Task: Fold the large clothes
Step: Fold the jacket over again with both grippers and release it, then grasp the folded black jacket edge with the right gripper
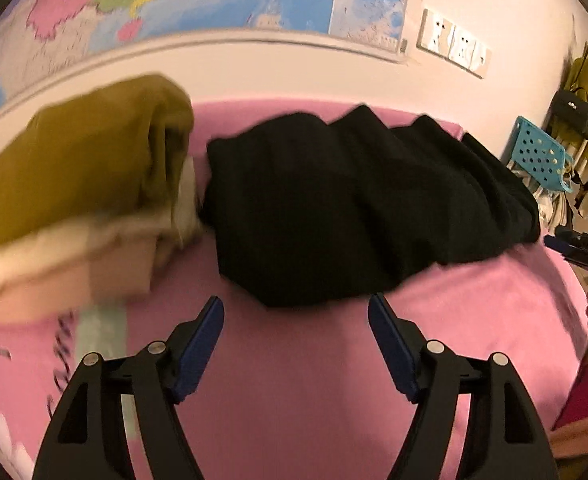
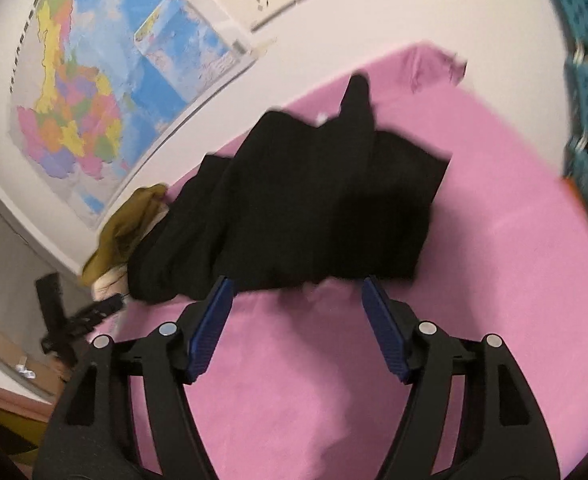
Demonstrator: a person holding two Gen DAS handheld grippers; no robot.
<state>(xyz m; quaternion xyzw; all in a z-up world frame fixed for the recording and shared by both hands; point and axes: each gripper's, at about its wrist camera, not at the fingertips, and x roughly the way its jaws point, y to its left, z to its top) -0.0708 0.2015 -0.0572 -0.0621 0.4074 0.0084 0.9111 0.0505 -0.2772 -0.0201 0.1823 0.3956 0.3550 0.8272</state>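
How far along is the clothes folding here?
The black garment lies gathered into a rough, rumpled bundle on the pink sheet, so some folding looks done. Both the left gripper and right gripper have open, empty jaws. The olive garment beside it looks still unfolded.

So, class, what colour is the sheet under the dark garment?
Pink sheet, under the black garment; clearest in the right wrist view.
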